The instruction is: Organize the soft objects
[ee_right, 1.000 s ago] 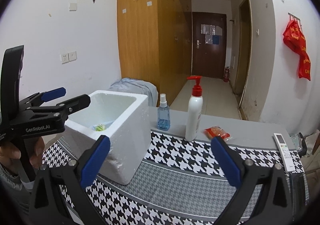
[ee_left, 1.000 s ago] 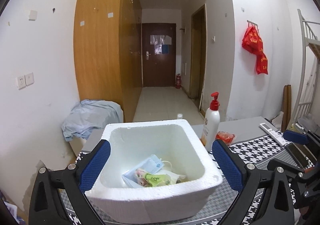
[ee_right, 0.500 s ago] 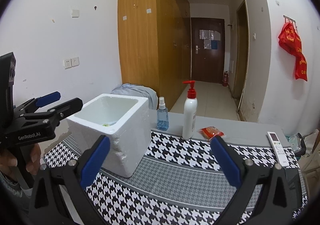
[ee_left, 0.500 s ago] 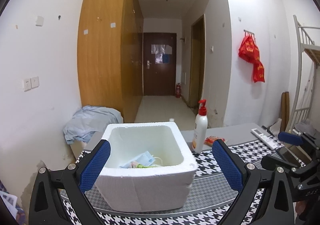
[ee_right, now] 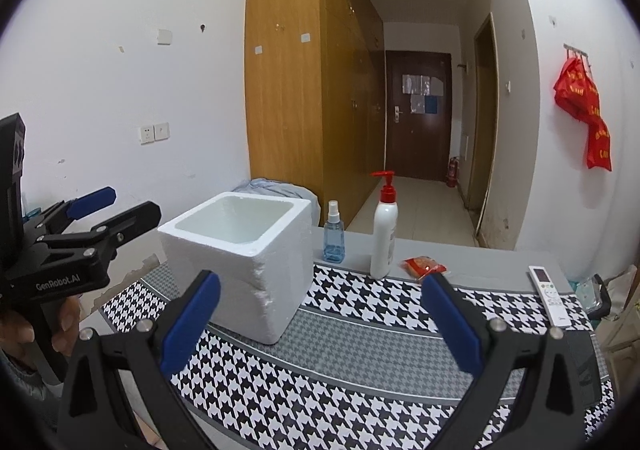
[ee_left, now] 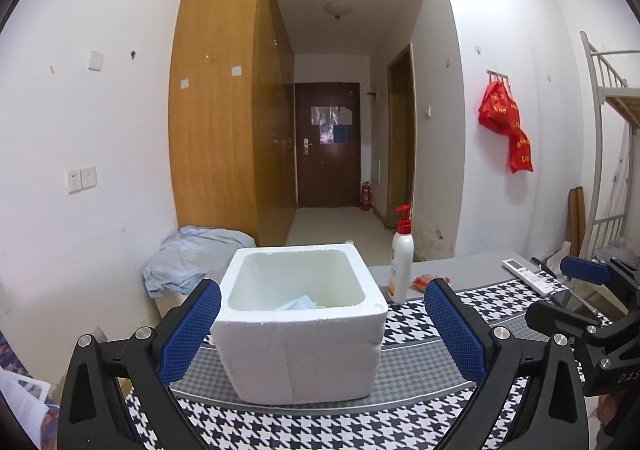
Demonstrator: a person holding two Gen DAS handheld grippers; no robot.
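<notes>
Houndstooth table (ee_right: 360, 366): spray bottle (ee_right: 334, 232) right view only; box (ee_left: 298, 324) contents left only

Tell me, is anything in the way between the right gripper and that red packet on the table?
Nothing visible blocks it. The right gripper is open, and only bare patterned table mat lies between it and the red packet. The white pump bottle stands just left of the packet, off the path.
</notes>
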